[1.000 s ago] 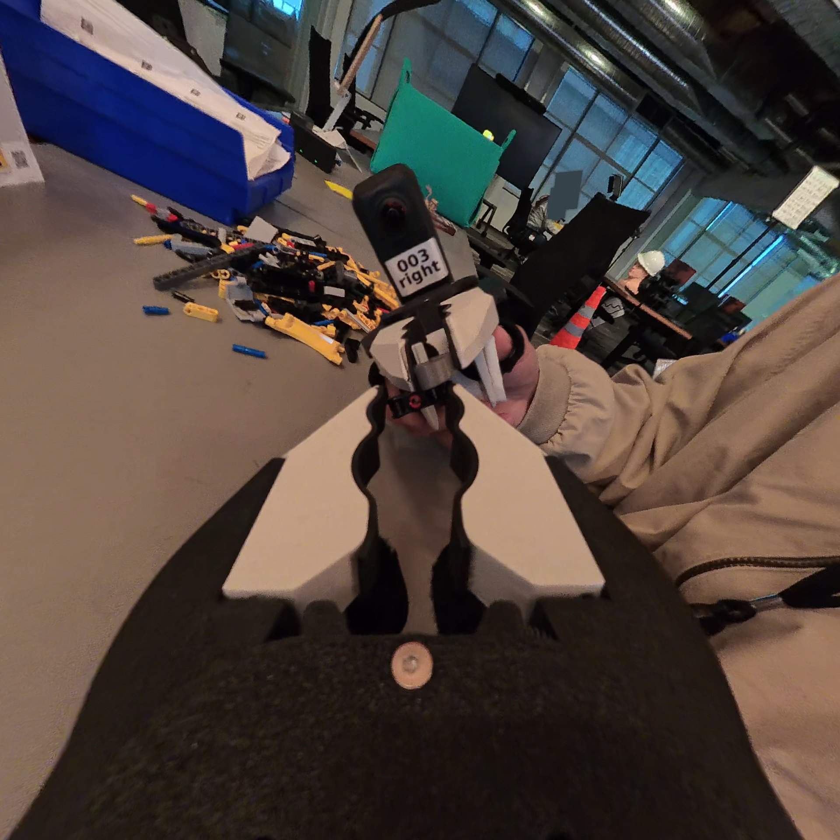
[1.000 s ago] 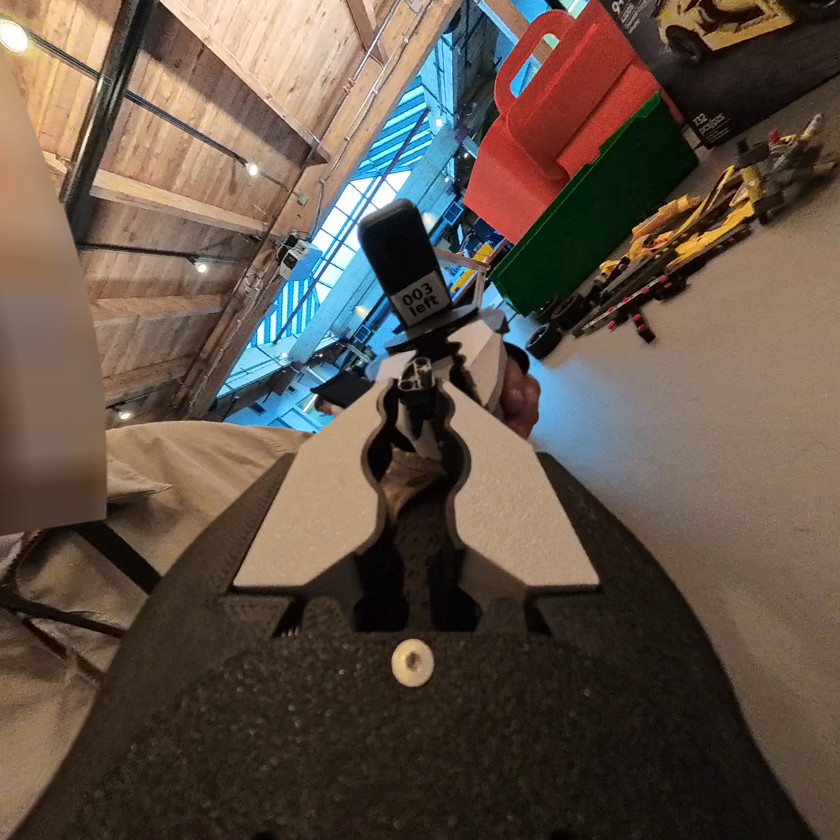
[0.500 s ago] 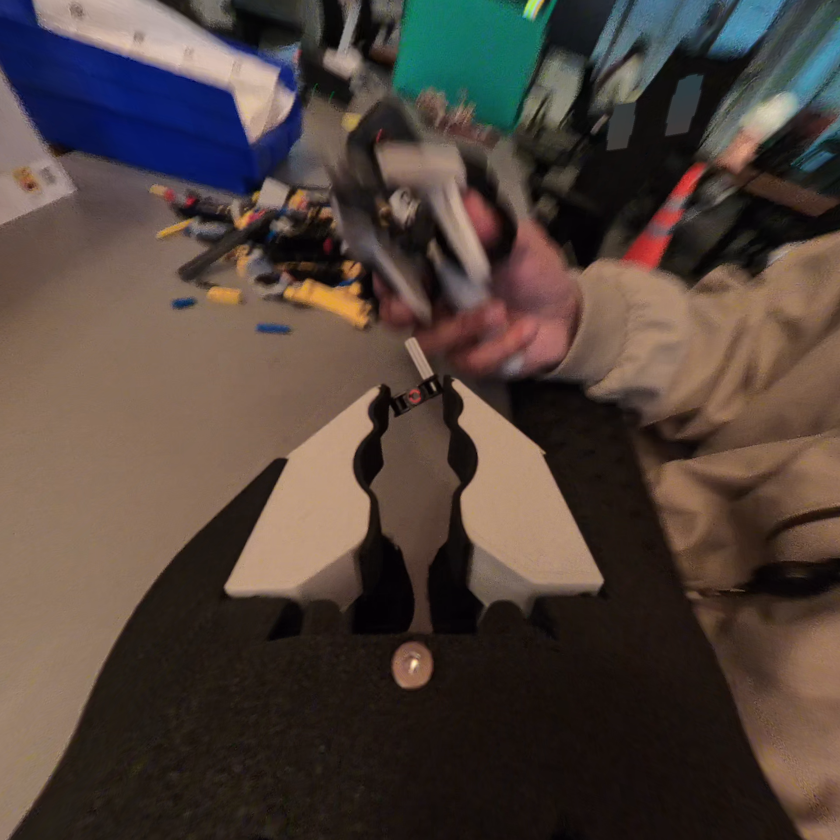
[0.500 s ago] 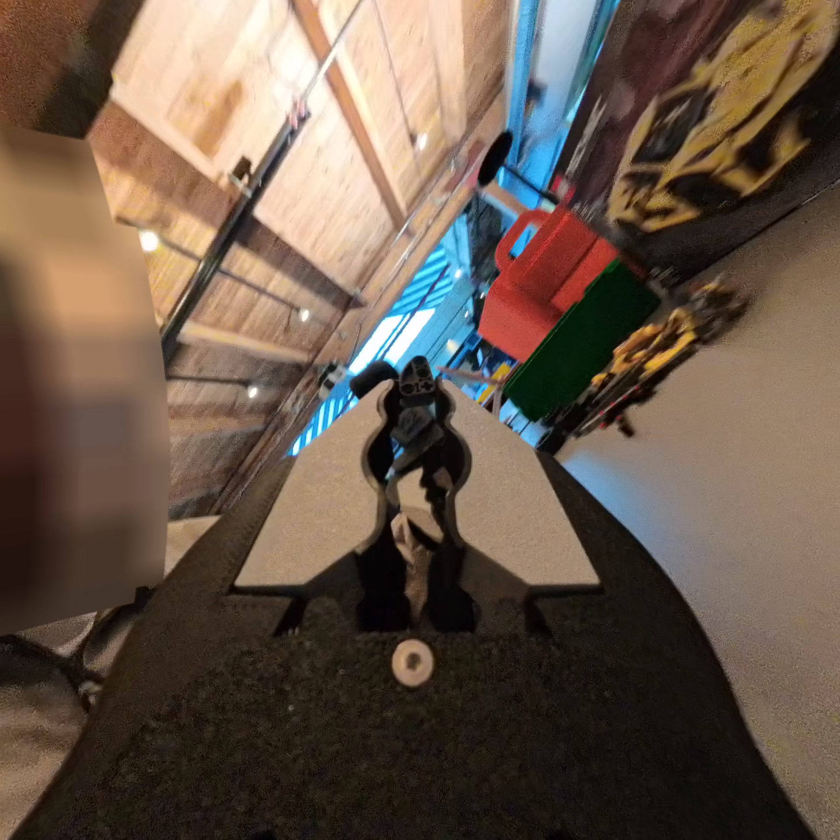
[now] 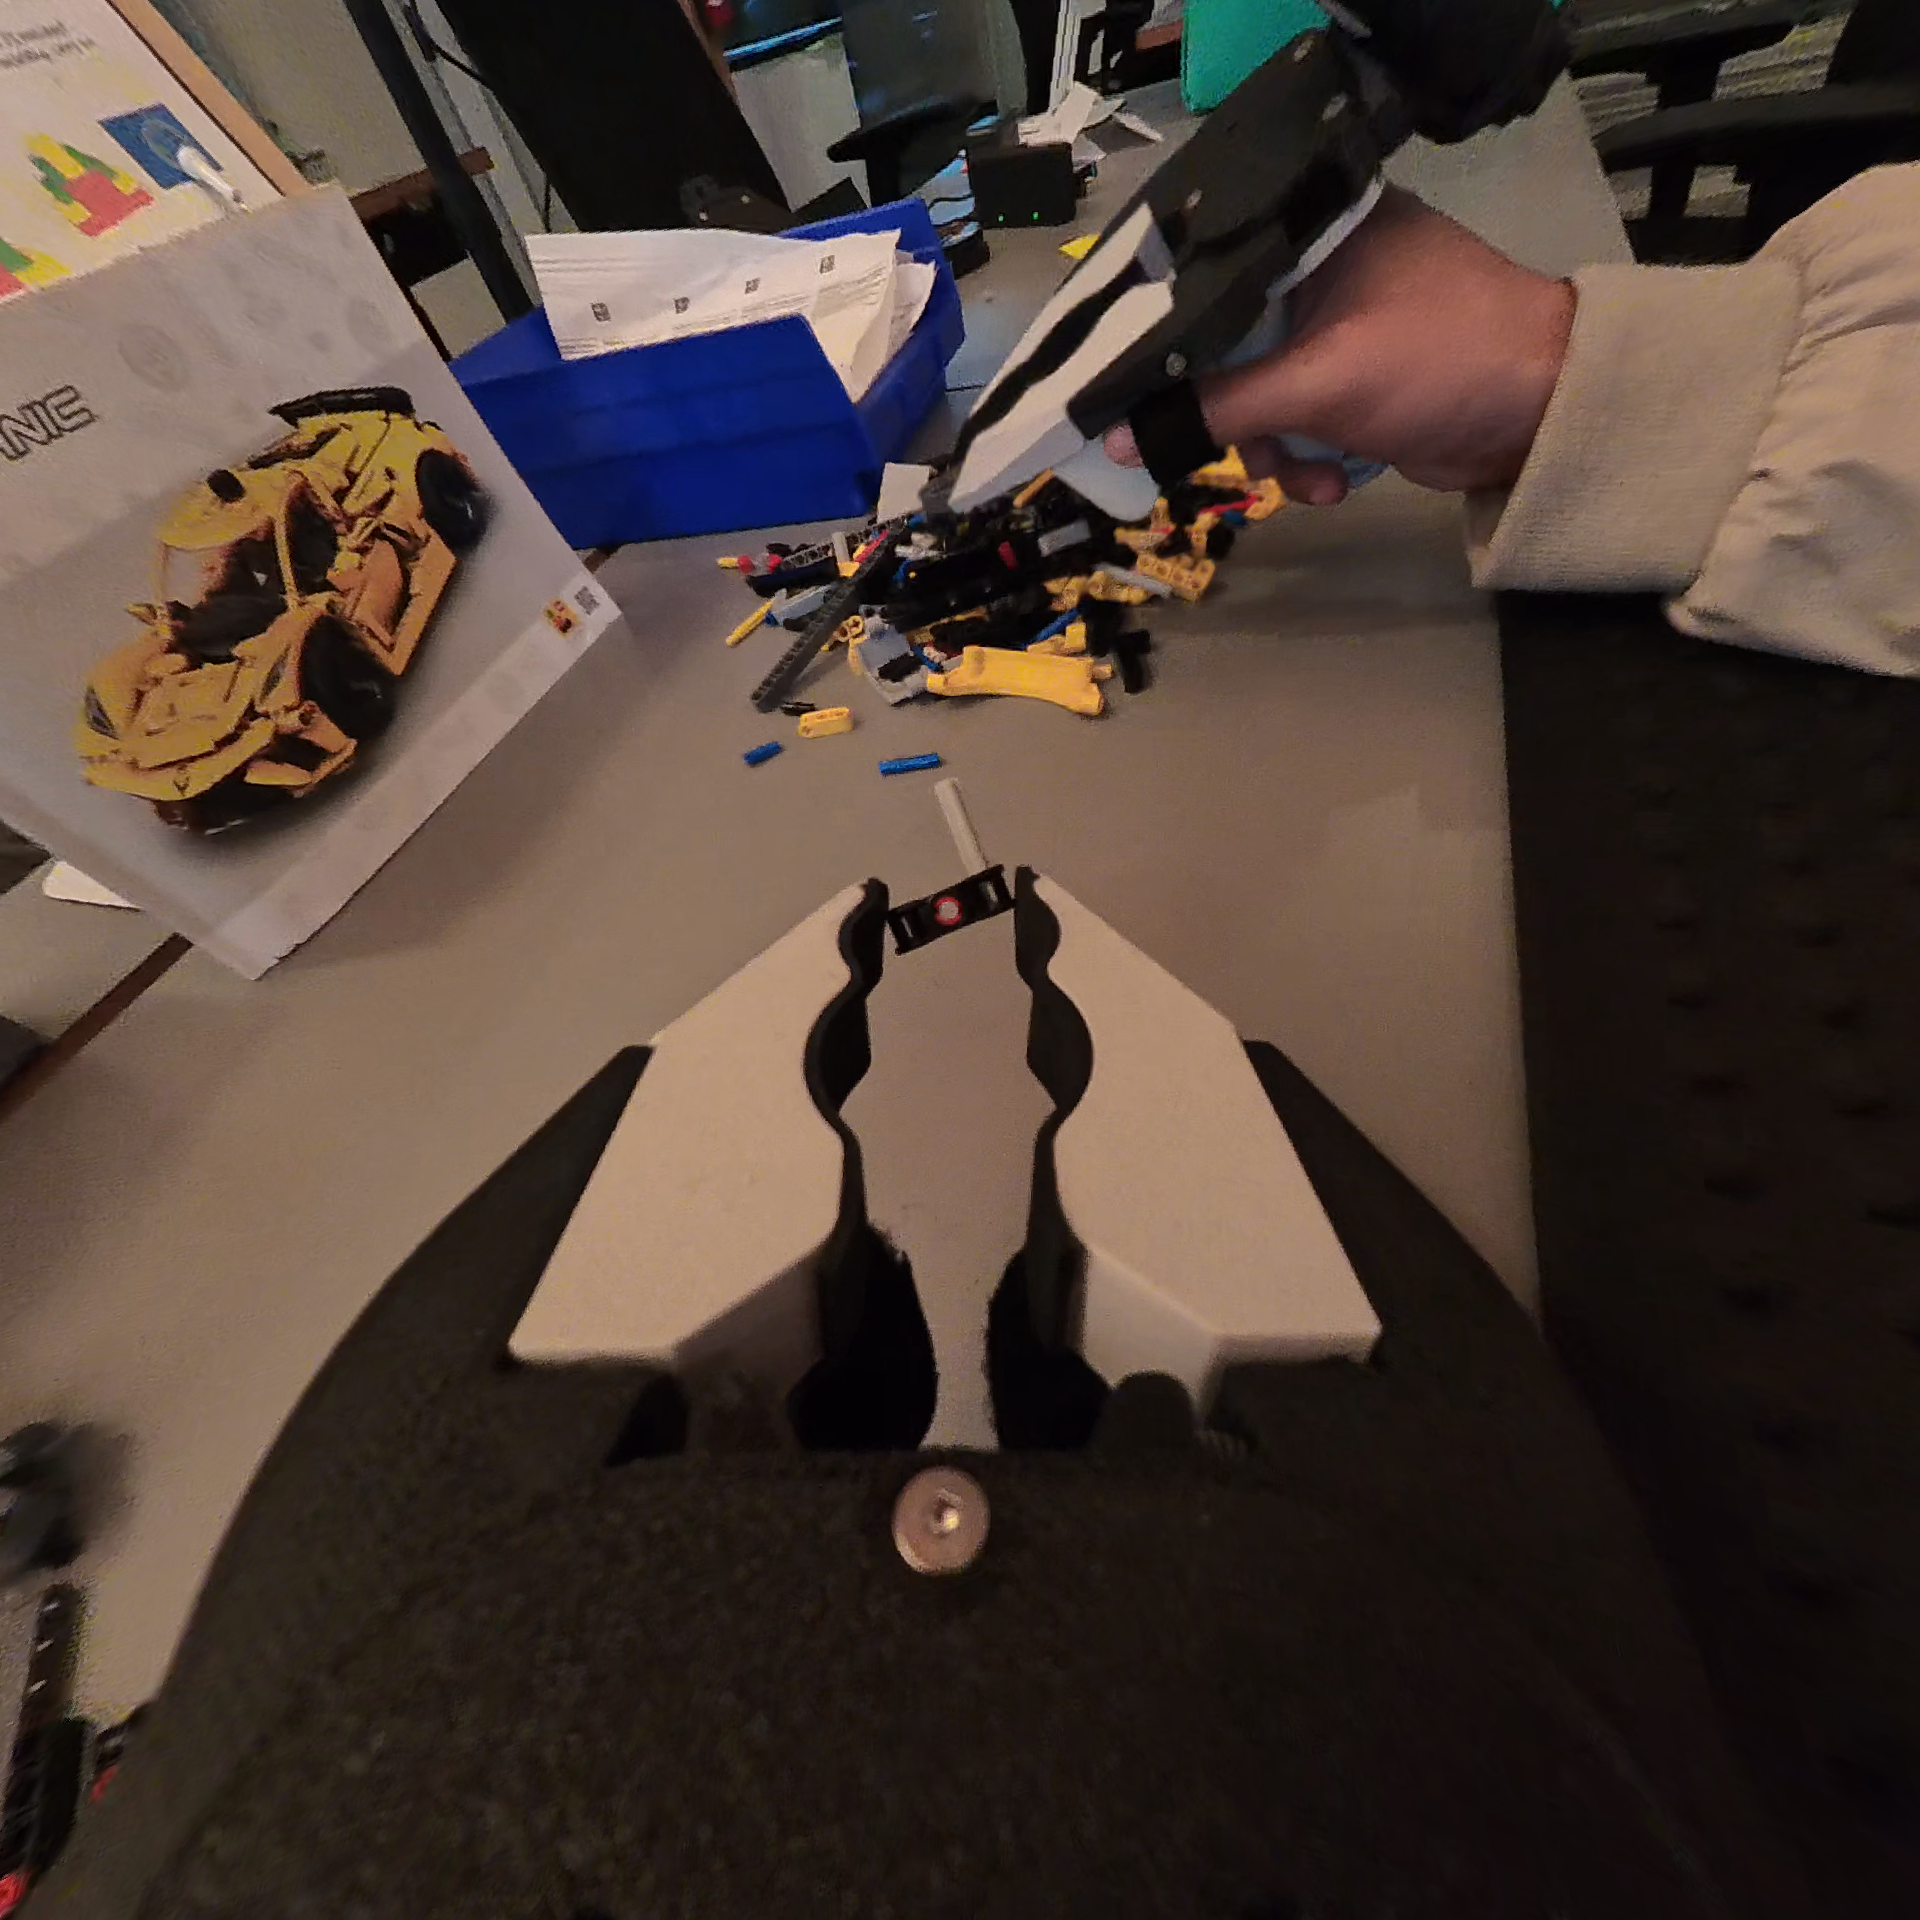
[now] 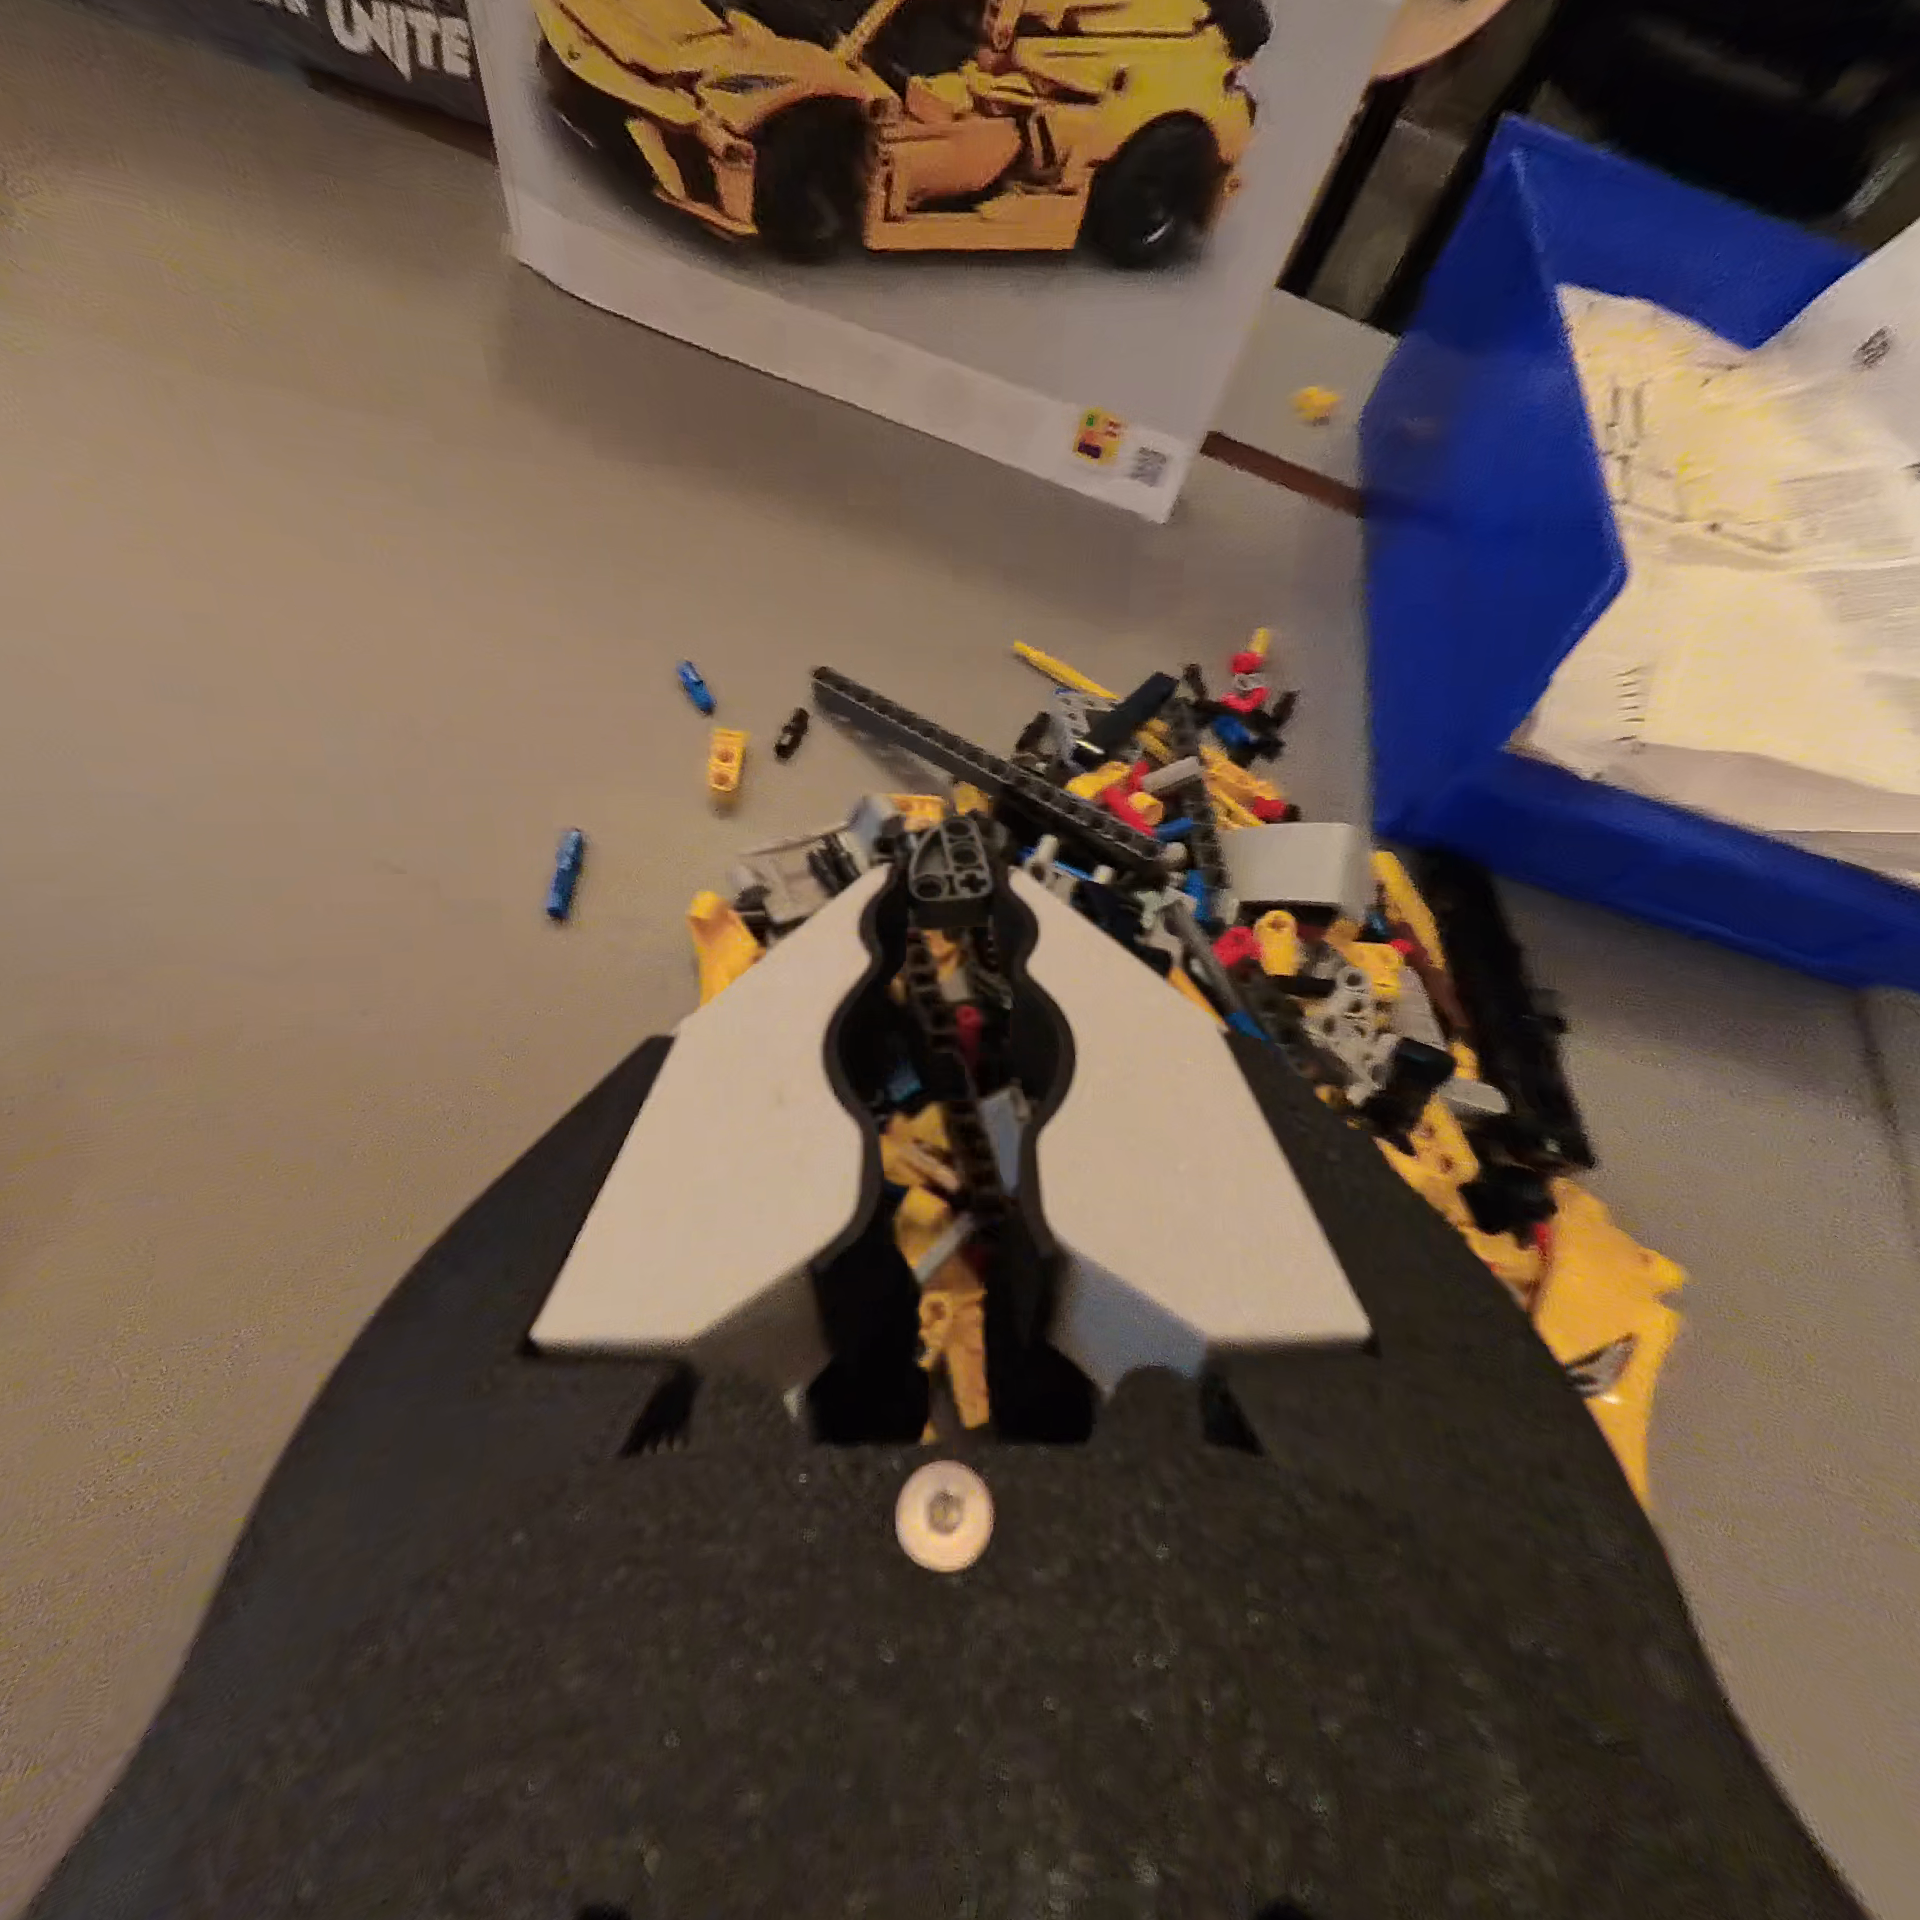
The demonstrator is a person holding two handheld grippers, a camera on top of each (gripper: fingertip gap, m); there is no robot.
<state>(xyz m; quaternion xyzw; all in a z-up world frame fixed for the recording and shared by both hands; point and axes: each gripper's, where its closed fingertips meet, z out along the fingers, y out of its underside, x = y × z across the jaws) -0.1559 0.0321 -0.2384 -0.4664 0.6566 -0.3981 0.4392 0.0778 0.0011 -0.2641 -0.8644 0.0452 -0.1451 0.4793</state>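
Observation:
My left gripper (image 5: 948, 906) is shut on a small black connector piece (image 5: 950, 914) with a red centre and a white axle (image 5: 960, 840) sticking out ahead of it, held above the grey table (image 5: 416, 1039). My right gripper (image 6: 953, 871) is shut on a dark grey angled piece (image 6: 953, 869) and hangs just over the pile of yellow, black and blue building pieces (image 6: 1247, 935). The right gripper also shows in the left wrist view (image 5: 935, 499), tips down at the pile (image 5: 997, 613), held by a hand (image 5: 1392, 353).
A blue bin (image 5: 707, 416) with white papers stands behind the pile; it also shows in the right wrist view (image 6: 1486, 582). A box with a yellow car picture (image 5: 270, 582) stands at the left. Loose blue pins (image 5: 909, 765) and a yellow piece (image 6: 725, 756) lie apart. A dark mat (image 5: 1714, 1039) lies at right. About 25 cm separates my left fingertips from my right.
The two grippers were tip to tip a second ago. The right gripper has swung away and down to the pile with the dark grey piece. The left keeps the connector with the white axle.

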